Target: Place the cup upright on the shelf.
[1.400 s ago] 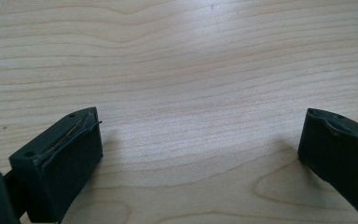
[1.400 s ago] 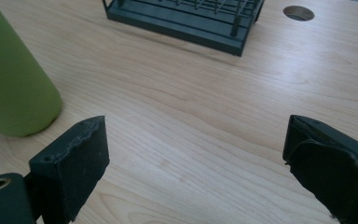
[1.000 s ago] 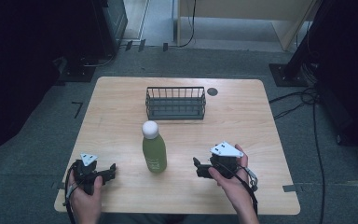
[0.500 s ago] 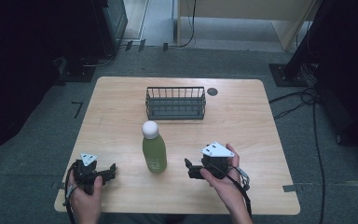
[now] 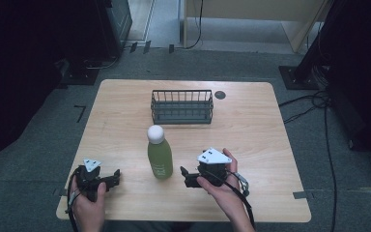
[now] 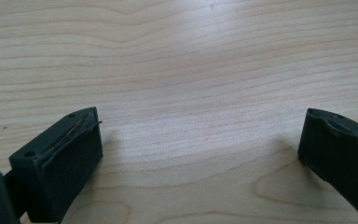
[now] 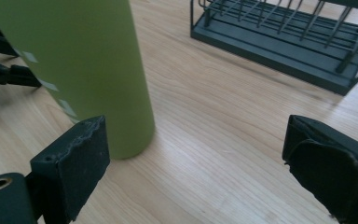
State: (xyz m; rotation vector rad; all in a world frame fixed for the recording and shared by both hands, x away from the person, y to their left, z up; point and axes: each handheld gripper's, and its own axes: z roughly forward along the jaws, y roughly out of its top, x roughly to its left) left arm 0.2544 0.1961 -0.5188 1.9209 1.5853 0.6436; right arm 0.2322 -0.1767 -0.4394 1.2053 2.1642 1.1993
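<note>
A green bottle (image 5: 159, 155) with a white cap stands upright near the middle of the wooden table (image 5: 251, 130). My right gripper (image 5: 184, 177) is just right of it, low over the table, jaws open and empty. In the right gripper view the bottle (image 7: 88, 70) rises just beyond the left jaw, outside the gap of the gripper (image 7: 191, 158). My left gripper (image 5: 117, 177) rests at the front left of the table, open, well clear of the bottle. In the left gripper view only bare wood lies between the jaws of that gripper (image 6: 200, 144).
A dark wire basket (image 5: 182, 107) stands behind the bottle toward the far edge; it also appears in the right gripper view (image 7: 279, 37). A small dark round mark (image 5: 220, 94) lies right of it. Cables trail on the floor (image 5: 319, 104) at the right.
My right gripper has slid left toward the bottle, closing the gap to it. The left gripper and the bottle have stayed put.
</note>
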